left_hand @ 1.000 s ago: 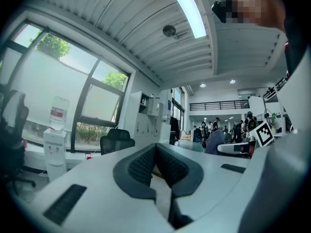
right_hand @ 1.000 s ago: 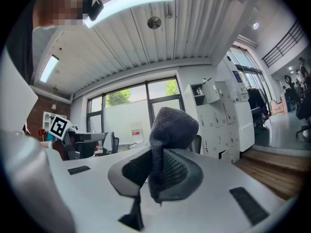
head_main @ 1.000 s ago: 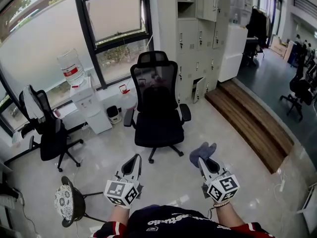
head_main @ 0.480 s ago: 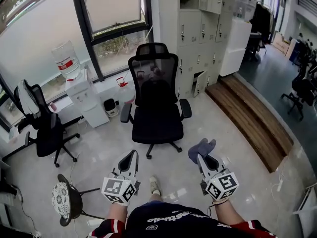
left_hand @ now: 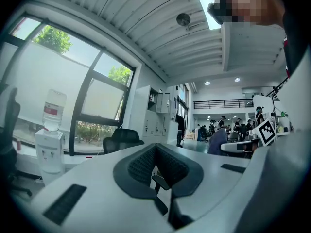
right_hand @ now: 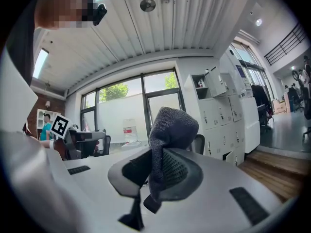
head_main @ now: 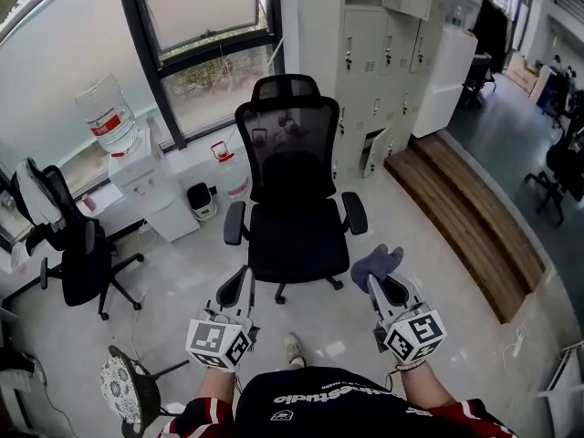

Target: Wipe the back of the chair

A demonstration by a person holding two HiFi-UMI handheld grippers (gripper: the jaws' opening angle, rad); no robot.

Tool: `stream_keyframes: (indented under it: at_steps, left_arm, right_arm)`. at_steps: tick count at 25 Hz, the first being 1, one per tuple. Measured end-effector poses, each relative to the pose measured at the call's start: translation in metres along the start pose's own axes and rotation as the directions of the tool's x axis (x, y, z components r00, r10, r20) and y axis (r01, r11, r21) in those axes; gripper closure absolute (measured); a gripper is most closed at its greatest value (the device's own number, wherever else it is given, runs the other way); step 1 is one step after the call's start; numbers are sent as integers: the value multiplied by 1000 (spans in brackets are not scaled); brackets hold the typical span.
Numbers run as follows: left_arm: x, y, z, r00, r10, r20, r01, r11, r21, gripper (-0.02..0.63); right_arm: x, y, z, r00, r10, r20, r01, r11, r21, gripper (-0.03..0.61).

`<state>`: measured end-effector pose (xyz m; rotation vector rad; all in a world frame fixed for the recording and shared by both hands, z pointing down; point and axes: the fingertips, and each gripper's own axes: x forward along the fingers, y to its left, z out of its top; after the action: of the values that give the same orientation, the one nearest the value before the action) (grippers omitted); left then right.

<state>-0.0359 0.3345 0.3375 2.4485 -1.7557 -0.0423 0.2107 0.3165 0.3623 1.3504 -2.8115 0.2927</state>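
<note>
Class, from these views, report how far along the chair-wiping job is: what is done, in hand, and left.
Done: the right gripper has the grey cloth clamped in its jaws. In hand: the person faces the front of the black office chair, both grippers low and short of it; the left gripper is shut and empty. Left: the cloth has not touched the backrest, so all the wiping remains.

Glossy pale floor [head_main: 182, 290], tall dark-framed windows [head_main: 201, 7] on the far wall — a water dispenser [head_main: 137, 176] below them, white lockers [head_main: 383, 44] beside; a wooden step [head_main: 465, 217] runs along the right.
</note>
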Motion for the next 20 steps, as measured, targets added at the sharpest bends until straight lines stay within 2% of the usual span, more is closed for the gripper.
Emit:
stream_keyframes:
  at_steps: [10, 20]
  left_arm:
    - [80, 120, 27, 999, -43, 33, 44, 998, -38, 591]
    - [130, 164, 20, 997, -61, 38, 63, 996, -59, 591]
  right_arm:
    - [144, 8, 36, 1000, -14, 9, 14, 1000, -18, 518]
    - [212, -4, 40, 1000, -21, -9, 21, 999, -41, 518]
